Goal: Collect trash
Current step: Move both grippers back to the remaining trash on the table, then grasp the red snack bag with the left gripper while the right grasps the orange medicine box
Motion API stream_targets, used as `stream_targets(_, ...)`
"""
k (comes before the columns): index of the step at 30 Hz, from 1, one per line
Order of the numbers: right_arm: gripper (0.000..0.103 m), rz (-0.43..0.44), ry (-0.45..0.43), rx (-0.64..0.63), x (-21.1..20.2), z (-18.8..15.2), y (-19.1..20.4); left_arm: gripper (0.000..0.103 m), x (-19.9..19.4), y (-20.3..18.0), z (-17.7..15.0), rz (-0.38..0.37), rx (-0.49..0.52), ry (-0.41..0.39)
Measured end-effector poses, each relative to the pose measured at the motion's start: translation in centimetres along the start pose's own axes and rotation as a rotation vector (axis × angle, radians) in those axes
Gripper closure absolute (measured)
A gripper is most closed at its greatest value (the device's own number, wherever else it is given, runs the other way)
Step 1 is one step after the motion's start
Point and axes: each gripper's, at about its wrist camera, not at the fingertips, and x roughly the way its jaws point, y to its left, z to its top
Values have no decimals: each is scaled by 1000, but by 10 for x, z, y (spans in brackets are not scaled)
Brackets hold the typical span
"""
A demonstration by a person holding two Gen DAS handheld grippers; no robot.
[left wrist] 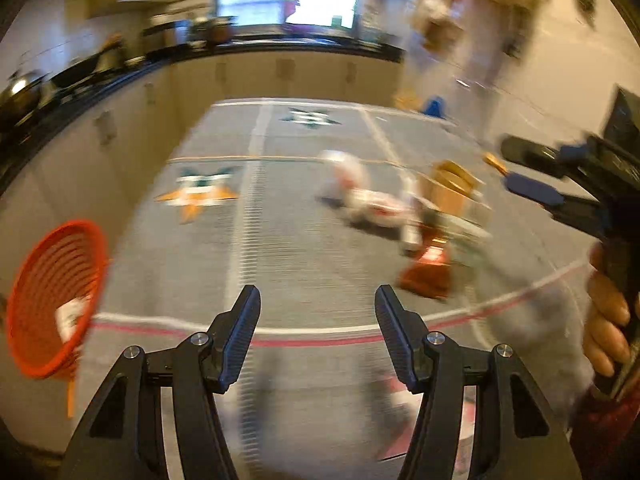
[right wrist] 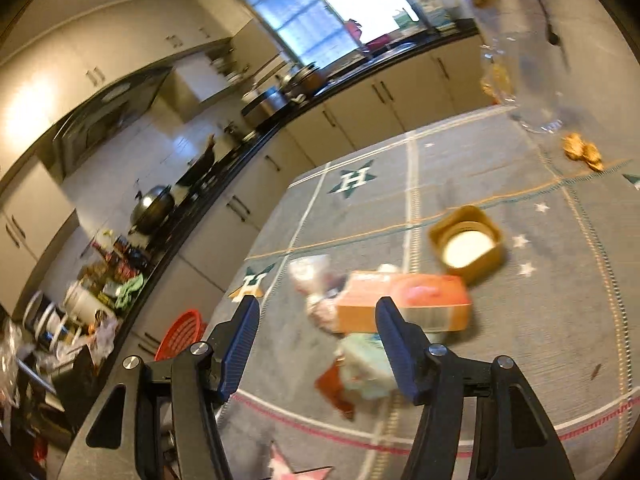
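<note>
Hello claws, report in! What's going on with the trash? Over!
Left claw open, empty. Right claw open, empty, above the trash pile. Pile loose on the grey rug; red basket off to the left. Nothing in the way.

Both fisheye views look forward and downward from above a grey patterned rug [left wrist: 304, 240], toward beige kitchen cabinets [right wrist: 360, 120]. Both share a blurred heap of wrappers [left wrist: 400, 208] and a round orange plastic basket [left wrist: 52, 300].
</note>
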Motion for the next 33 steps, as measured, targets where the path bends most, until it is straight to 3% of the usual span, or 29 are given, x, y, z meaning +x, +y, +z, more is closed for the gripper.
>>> stream_targets(6,37,-1,27,81,8,1,-31,45,34,-58,10,-36,167,21)
stream_targets(13,37,8,61,164,12,1,-54,47,70,-81,16,-20,267,73)
stream_targets(18,37,9,93,225,20,1,-64,49,90,-86,20,-25,271,95)
stream_targets(20,37,-4,80,231,18,2,-66,55,98,-86,22,-31,259,102)
stream_targets(21,37,-13,74,235,18,3,-67,63,101,-84,23,-40,248,108)
stream_targets(24,37,-40,63,253,17,4,-74,67,100,-80,21,-37,232,98)
stream_targets(30,36,-91,43,286,24,5,-85,67,83,-61,9,-21,208,79)
stream_targets(33,36,-40,76,285,36,4,-82,67,72,-43,5,-17,163,65)
